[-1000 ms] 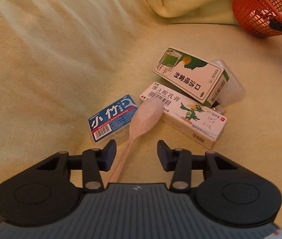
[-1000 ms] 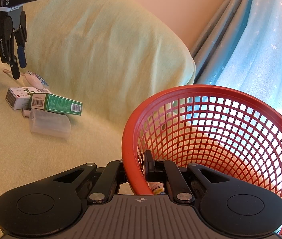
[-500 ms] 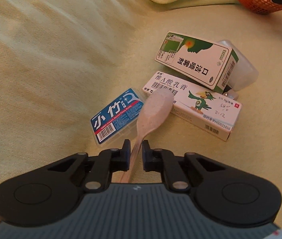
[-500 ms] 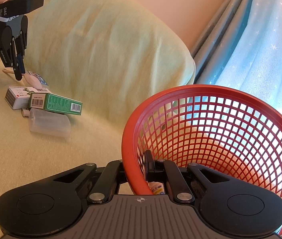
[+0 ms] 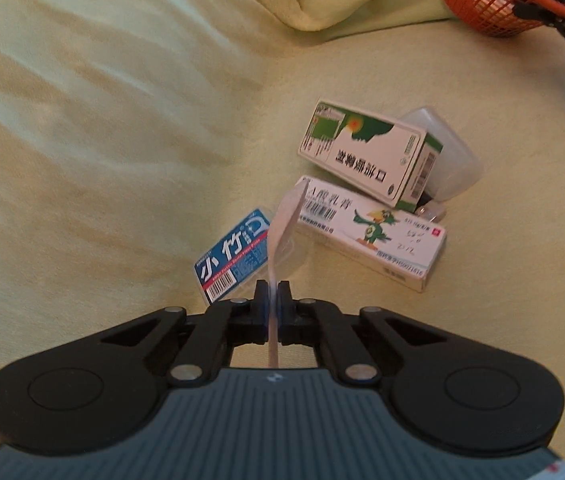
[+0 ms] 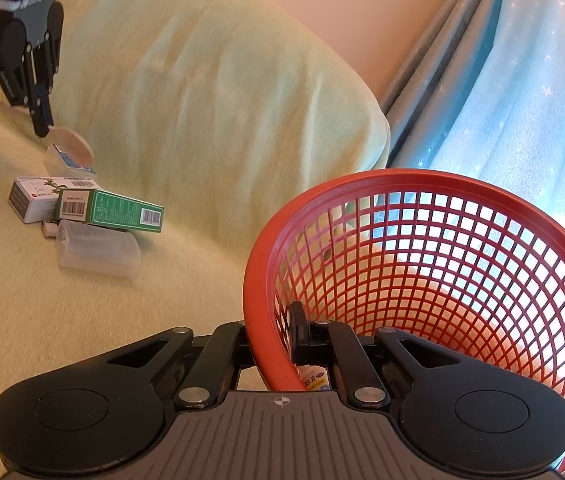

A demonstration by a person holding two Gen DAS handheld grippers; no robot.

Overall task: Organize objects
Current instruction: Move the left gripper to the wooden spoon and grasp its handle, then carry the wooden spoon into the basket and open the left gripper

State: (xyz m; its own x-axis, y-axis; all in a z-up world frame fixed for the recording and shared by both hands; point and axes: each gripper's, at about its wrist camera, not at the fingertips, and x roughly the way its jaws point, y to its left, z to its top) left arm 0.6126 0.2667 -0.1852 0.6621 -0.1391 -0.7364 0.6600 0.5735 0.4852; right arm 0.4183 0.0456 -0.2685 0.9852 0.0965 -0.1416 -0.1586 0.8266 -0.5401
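My left gripper (image 5: pixel 272 292) points down at the yellow-green blanket, its jaws closing on the thin handle of a pale spoon (image 5: pixel 288 216), pads pressing it. The spoon's bowl hangs edge-on over a blue flat box (image 5: pixel 230 260) and the end of a white box with a green bird (image 5: pixel 378 240). The right wrist view shows that left gripper (image 6: pixel 42 128) at the far left, with the spoon (image 6: pixel 72 144) lifted off the boxes. My right gripper (image 6: pixel 272 336) is shut on the near rim of a red mesh basket (image 6: pixel 422 176).
A green-and-white box (image 5: pixel 366 152) leans on a clear plastic container (image 5: pixel 450 160) beside the bird box. A small labelled item (image 6: pixel 314 380) shows under the basket rim. A folded blanket (image 6: pixel 222 100) rises behind, and a blue starred curtain (image 6: pixel 522 80) hangs right.
The left gripper closed on the spoon's handle and lifted it, so the bowl turned from flat to edge-on. The right gripper and the basket have not moved.
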